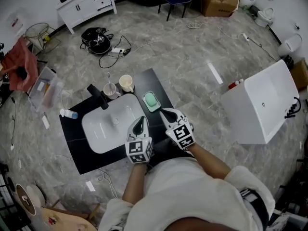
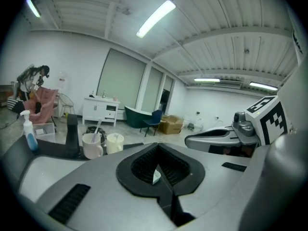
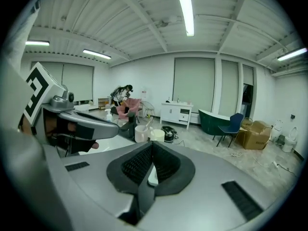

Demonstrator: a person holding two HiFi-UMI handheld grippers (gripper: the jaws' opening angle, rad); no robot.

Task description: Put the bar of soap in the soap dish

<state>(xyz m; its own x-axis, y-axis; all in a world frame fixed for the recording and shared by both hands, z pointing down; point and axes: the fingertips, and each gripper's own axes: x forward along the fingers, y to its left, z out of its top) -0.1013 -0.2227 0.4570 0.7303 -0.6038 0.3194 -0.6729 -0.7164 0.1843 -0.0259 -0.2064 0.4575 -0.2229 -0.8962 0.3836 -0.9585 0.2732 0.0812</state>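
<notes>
Soap bar (image 1: 151,100) (green), seemingly in dish (image 1: 155,109)

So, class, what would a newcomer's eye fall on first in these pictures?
The white basin in a black counter, mid head view. Right of it, a green bar of soap lies in the soap dish. The left gripper and right gripper hover shut and empty nearby.

The basin (image 1: 108,124) is left open above. Its far rim is crowded by the faucet (image 1: 97,96), a pink mug (image 1: 110,90) and a cream mug (image 1: 126,83). The soap dish (image 1: 151,101) seems unobstructed from the near side.
</notes>
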